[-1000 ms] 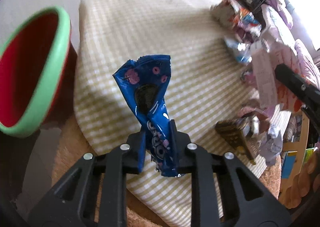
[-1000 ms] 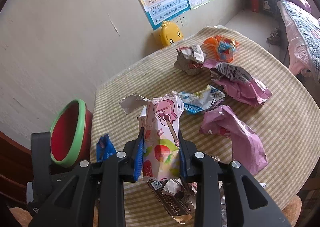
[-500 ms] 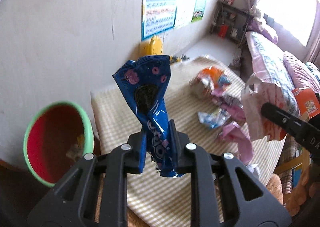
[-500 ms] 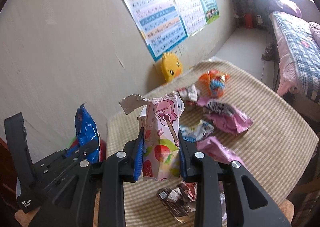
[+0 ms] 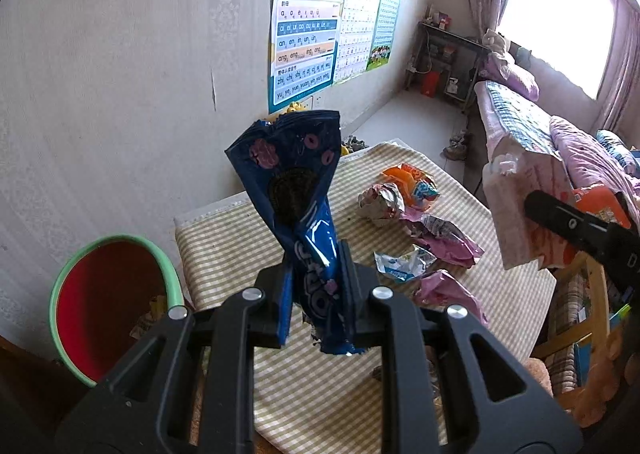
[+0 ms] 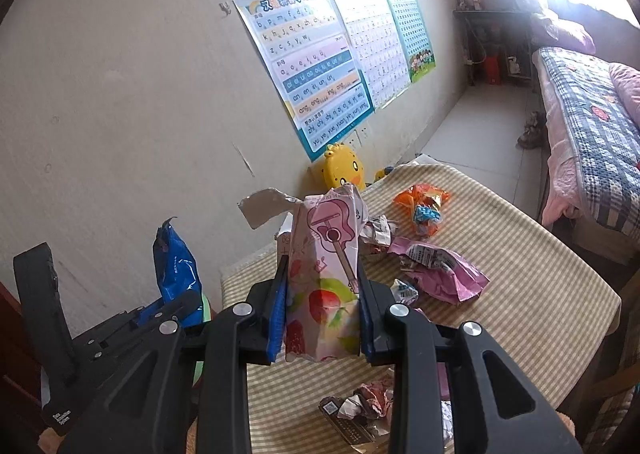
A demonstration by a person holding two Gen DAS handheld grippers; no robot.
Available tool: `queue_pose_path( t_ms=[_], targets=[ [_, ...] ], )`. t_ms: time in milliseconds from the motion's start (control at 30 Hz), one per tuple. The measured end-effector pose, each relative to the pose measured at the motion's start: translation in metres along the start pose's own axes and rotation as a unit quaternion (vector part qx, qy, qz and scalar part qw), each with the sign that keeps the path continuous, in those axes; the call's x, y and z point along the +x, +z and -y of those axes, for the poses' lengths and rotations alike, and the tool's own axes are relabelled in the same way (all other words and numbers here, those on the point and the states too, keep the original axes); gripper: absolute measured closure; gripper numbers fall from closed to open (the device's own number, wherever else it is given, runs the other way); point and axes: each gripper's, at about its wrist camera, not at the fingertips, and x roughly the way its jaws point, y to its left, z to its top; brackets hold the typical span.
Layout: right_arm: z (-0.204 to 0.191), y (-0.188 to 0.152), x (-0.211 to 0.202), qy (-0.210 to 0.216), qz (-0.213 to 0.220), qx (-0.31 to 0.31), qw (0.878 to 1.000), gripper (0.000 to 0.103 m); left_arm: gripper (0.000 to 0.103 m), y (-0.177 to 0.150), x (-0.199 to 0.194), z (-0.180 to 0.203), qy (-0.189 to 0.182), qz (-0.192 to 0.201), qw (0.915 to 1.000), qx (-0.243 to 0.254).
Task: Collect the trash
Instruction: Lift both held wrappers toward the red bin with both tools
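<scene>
My left gripper [image 5: 316,294] is shut on a blue cookie wrapper [image 5: 294,194] that stands upright above the checked table [image 5: 320,386]. My right gripper [image 6: 322,310] is shut on a pink carton with a guitar print [image 6: 326,266]. In the left wrist view the same pink carton [image 5: 520,210] hangs at the right with a black finger across it. In the right wrist view the blue wrapper [image 6: 174,266] and the left gripper's body show at the left. A red bin with a green rim [image 5: 104,302] stands by the table's left end, with some trash inside.
Loose trash lies on the table: an orange wrapper [image 5: 412,182], a crumpled foil ball [image 5: 380,200], pink bags [image 6: 440,270], a white-blue packet [image 5: 404,264], a brown wrapper [image 6: 356,414]. A yellow duck toy [image 6: 344,170] sits by the wall. A bed [image 6: 592,134] stands at right.
Both grippers rose with their trash still clamped. The views tilted up from the tabletop toward the wall posters, and the bin slid lower left in the left wrist view.
</scene>
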Motion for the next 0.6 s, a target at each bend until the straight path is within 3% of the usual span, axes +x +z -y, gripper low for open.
queue_pose_path(
  t_ms=[600],
  targets=[
    [-0.020, -0.005, 0.022, -0.003, -0.029, -0.026, 0.999, 0.076, 0.084, -0.005, 0.011, -0.028, 0.016, -0.010, 0.9994, -0.029]
  ],
)
